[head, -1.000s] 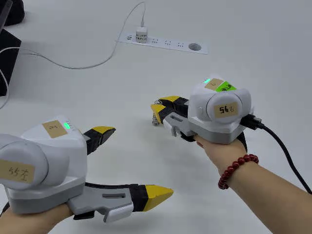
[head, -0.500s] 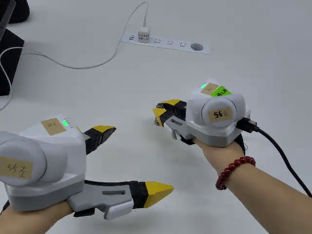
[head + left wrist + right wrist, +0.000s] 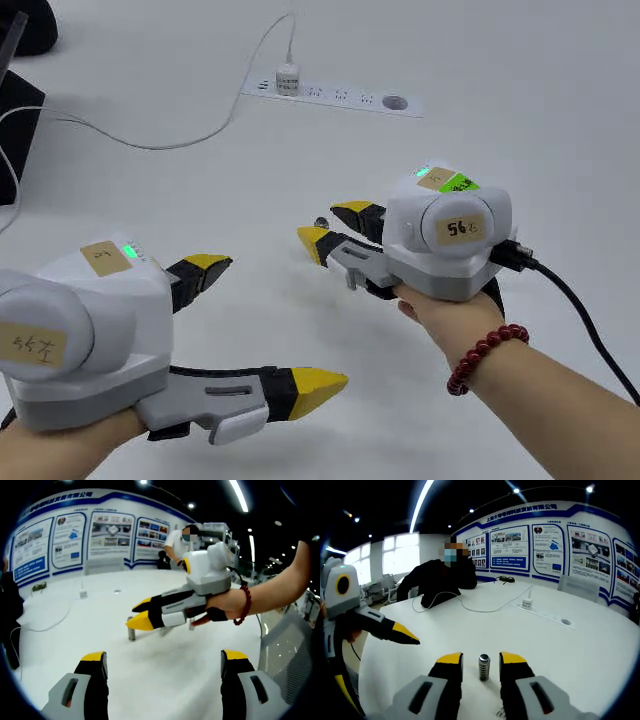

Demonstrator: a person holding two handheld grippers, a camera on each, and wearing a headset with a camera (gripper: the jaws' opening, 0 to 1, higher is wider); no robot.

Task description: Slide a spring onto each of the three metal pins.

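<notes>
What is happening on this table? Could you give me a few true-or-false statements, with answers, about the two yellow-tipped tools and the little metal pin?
1. The right gripper has open jaws with the pin between them. True.
2. The pin lies flat on the table. False: it stands upright, with a spring around it.
3. The left gripper is clamped shut on something. False: its jaws are wide open and hold nothing.
4. A white charger is plugged into the power strip. True.

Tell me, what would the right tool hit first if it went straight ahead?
The right tool would meet the upright pin with a spring on it, standing just at its open tips, though depth is unclear.
</notes>
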